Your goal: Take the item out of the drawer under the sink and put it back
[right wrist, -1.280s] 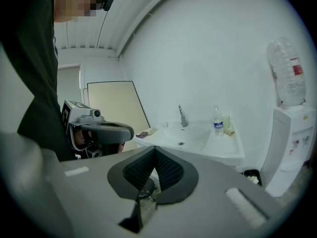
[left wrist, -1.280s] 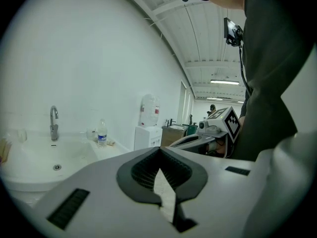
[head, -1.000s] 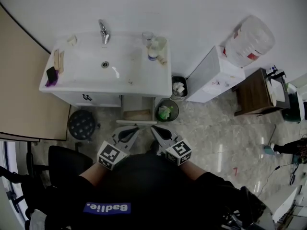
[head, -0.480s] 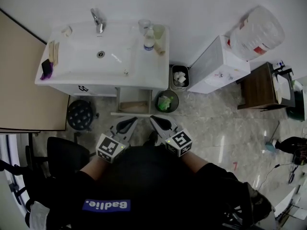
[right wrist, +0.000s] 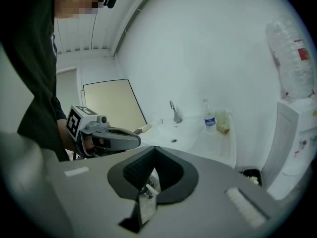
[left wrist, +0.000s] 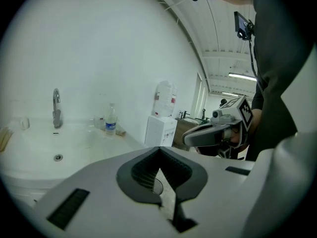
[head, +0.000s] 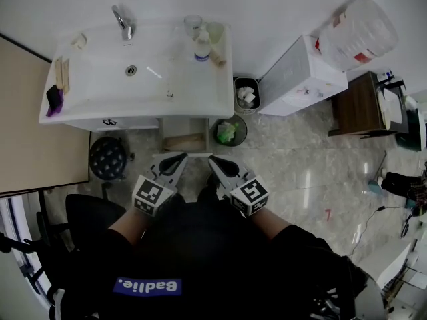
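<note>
In the head view the white sink cabinet (head: 133, 122) stands at the upper left, and its drawer (head: 162, 137) is pulled out under the basin. The drawer's inside looks tan, and I cannot make out a separate item in it. My left gripper (head: 181, 157) and right gripper (head: 212, 160) hover side by side just in front of the drawer's front edge. Both are shut and hold nothing. In the left gripper view the left gripper (left wrist: 159, 148) has its jaws tip to tip, with the right gripper (left wrist: 213, 133) beside it. The right gripper view shows the right gripper (right wrist: 154, 148) shut too.
A black bin with white paper (head: 245, 99) and a round bin with green waste (head: 229, 132) stand right of the drawer. A black stool (head: 107, 157) is to its left. A water dispenser (head: 303, 75) and a wooden table (head: 360, 109) stand further right. A bottle (head: 200, 45) stands on the sink top.
Both grippers have sunk a little in front of the drawer, the left one more. The sink has slid up and left in the head view. Both jaws stayed shut.
</note>
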Action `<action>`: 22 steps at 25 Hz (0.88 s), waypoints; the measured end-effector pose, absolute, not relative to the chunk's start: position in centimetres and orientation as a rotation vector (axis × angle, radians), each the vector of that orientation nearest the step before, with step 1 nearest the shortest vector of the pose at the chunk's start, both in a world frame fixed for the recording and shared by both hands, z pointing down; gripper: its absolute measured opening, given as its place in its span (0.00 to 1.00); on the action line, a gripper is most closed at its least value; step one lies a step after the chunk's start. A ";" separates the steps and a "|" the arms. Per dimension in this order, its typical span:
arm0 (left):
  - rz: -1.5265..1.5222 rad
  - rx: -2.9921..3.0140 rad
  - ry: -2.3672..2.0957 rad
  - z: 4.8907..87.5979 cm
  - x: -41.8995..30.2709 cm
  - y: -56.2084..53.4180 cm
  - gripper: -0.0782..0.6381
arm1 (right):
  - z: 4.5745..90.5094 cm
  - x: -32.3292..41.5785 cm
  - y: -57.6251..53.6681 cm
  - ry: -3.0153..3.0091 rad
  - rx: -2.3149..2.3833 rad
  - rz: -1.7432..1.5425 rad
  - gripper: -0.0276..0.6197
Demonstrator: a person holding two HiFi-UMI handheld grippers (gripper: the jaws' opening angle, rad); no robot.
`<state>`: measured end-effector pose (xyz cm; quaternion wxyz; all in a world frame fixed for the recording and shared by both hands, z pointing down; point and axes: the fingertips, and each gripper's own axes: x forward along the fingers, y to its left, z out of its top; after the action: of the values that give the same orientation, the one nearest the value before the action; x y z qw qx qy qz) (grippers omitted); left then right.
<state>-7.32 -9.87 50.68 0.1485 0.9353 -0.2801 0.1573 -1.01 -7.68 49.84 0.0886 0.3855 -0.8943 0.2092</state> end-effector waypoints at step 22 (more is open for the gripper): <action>0.981 2.644 -0.648 68.2 -7.5 -14.8 0.12 | 55.1 0.4 -7.0 -2.548 1.198 0.728 0.05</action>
<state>-7.46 -14.76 68.21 0.1236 0.9068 -0.2222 0.3363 0.41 -7.03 55.08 0.1164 0.4092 -0.8702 0.2487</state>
